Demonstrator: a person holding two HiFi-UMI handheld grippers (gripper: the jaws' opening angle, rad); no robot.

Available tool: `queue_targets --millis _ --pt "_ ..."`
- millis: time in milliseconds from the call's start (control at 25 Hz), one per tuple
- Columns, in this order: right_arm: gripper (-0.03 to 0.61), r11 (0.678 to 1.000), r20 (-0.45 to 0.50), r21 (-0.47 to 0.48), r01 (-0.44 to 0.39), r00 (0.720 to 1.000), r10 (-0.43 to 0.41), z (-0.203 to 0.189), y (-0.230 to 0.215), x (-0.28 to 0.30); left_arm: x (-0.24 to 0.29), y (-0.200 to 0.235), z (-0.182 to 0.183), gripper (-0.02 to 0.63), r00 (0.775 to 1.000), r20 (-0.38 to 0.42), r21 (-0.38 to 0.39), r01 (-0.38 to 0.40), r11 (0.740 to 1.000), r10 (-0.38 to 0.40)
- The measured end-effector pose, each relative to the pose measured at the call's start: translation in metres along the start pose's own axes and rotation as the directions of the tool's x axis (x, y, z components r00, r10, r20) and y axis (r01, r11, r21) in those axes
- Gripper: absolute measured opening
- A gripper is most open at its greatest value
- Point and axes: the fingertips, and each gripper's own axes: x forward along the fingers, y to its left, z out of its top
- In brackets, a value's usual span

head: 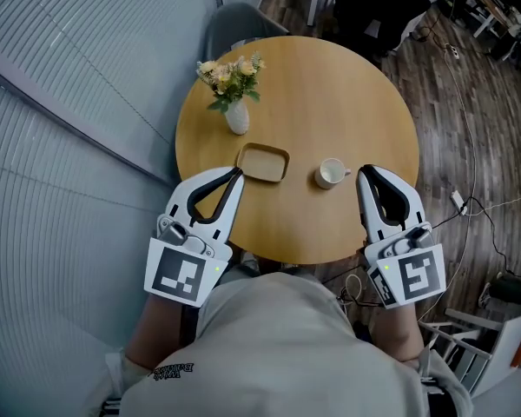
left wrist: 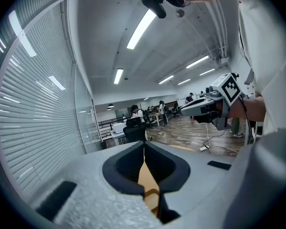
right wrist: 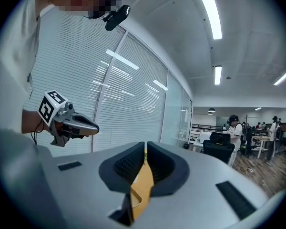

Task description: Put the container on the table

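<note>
A shallow rectangular wooden container [head: 262, 163] lies flat on the round wooden table [head: 330, 94], near its front. My left gripper [head: 238, 175] hovers just left of the container, jaws shut and empty, tip close to its near left corner. To the right of a white cup [head: 332, 173], my right gripper [head: 364, 171] is also shut and holds nothing. In the left gripper view the jaws [left wrist: 144, 145] meet in a thin seam and the right gripper [left wrist: 200, 108] shows across. The right gripper view shows its own jaws [right wrist: 146, 147] pressed together and the left gripper [right wrist: 71, 123] beyond.
A white vase of flowers [head: 234, 102] stands at the table's back left. A grey chair [head: 234, 24] sits behind the table. Window blinds run along the left. On the right, cables [head: 469, 202] cross the wooden floor, and a white frame [head: 495, 346] stands at lower right.
</note>
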Motion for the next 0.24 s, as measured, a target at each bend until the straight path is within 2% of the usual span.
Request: queue_targets --millis 240 --pt "0.038 1.000 -0.008 0.007 -0.006 1.000 0.006 -0.0080 0.0030 0.0055 0.0029 0.0016 -0.0083 0.021 1.000 0.005 -0.060 0.020 0.998 -0.020"
